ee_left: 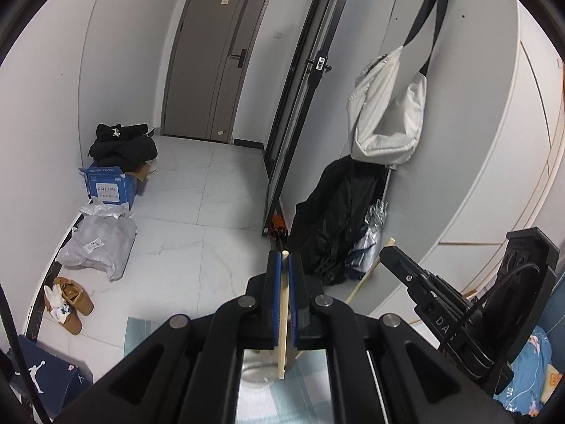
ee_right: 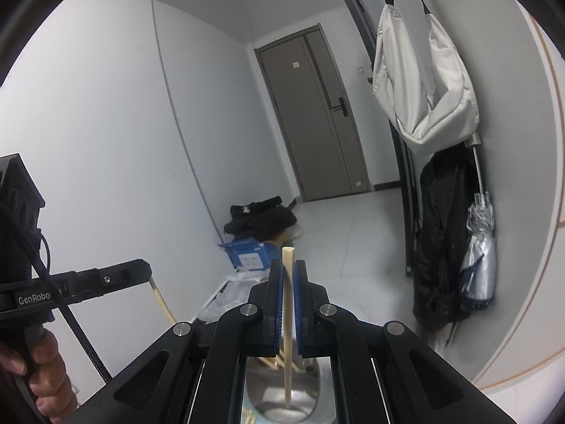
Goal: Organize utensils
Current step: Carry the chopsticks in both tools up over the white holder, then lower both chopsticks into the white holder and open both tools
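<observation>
My left gripper (ee_left: 284, 259) is shut on a pale wooden chopstick (ee_left: 282, 318) that runs upright between its blue pads, with the tip poking out above. The right gripper (ee_right: 288, 265) is likewise shut on another wooden chopstick (ee_right: 288, 318), whose lower end hangs over a shiny metal container (ee_right: 282, 406) with more chopsticks in it. In the left wrist view the right gripper (ee_left: 388, 251) shows at the right with its chopstick (ee_left: 367, 275) slanting down. In the right wrist view the left gripper (ee_right: 144, 268) shows at the left, held by a hand (ee_right: 42, 371), its chopstick (ee_right: 162, 300) hanging below.
Both cameras look down a hallway to a grey door (ee_left: 215, 56). On the floor are a blue box (ee_left: 113, 187), black clothes (ee_left: 122, 145), plastic bags (ee_left: 99, 243) and brown shoes (ee_left: 74, 300). A white bag (ee_right: 423, 84), a dark coat (ee_right: 441, 247) and a folded umbrella (ee_right: 480, 258) hang on the right wall.
</observation>
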`<action>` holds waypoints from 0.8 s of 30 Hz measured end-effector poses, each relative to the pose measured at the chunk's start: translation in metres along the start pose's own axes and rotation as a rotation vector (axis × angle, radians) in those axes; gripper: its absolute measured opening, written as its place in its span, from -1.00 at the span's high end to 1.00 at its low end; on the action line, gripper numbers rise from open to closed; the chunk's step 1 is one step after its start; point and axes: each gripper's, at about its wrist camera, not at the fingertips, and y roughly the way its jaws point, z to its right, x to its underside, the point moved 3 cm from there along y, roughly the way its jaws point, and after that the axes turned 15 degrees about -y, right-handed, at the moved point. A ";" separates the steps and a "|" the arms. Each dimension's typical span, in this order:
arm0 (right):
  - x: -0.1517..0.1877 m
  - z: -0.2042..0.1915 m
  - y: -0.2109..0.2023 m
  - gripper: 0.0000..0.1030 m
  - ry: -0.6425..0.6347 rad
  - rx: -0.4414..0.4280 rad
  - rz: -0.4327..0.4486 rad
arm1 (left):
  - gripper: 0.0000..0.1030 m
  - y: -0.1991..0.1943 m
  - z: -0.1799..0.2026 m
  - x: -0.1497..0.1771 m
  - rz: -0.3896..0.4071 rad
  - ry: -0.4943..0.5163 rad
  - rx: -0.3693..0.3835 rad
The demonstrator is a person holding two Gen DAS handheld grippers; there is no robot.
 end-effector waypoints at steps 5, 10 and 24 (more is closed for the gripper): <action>-0.012 0.009 0.021 0.91 0.011 -0.005 0.013 | 0.98 0.013 -0.005 -0.015 0.010 -0.027 0.010; -0.020 0.016 0.039 0.91 0.013 0.002 0.026 | 0.98 0.027 -0.016 -0.028 0.024 -0.076 0.018; 0.003 0.016 0.092 0.91 -0.061 -0.004 -0.058 | 0.98 0.060 -0.048 -0.010 0.022 -0.114 0.015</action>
